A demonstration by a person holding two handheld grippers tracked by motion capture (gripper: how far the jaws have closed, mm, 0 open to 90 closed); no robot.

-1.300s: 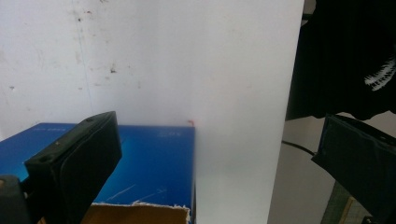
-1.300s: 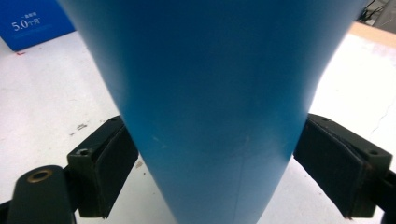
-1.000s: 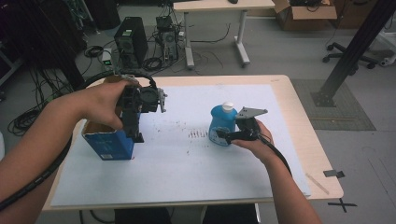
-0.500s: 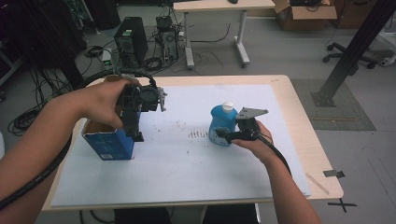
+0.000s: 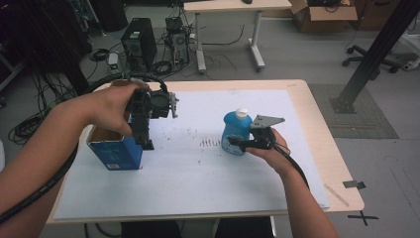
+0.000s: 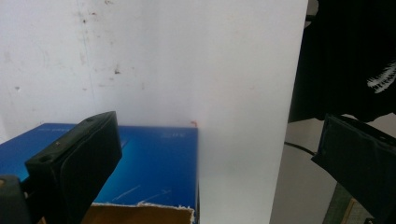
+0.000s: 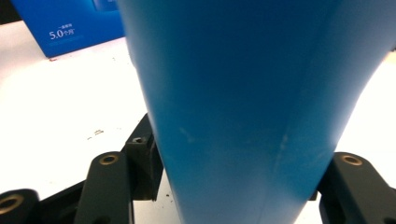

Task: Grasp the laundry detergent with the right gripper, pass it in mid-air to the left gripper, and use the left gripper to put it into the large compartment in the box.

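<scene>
A blue bottle (image 5: 234,130) with a white cap (image 5: 241,113) stands upright on the white sheet, right of centre. My right gripper (image 5: 238,145) is shut around its lower body; in the right gripper view the bottle (image 7: 243,107) sits pressed between both jaws. An open-topped blue cardboard box (image 5: 115,149) stands at the left. My left gripper (image 5: 143,141) hangs jaws-down at the box's right edge, open. In the left gripper view the box (image 6: 156,161) lies below the widely spread jaws, one jaw over its opening and the other out past its side.
A white sheet (image 5: 198,188) covers most of the wooden table (image 5: 327,148), with dark specks (image 5: 210,143) near the middle. Black tape marks (image 5: 354,184) sit at the table's right corner. Computer towers (image 5: 138,42), cables and another desk stand on the floor beyond.
</scene>
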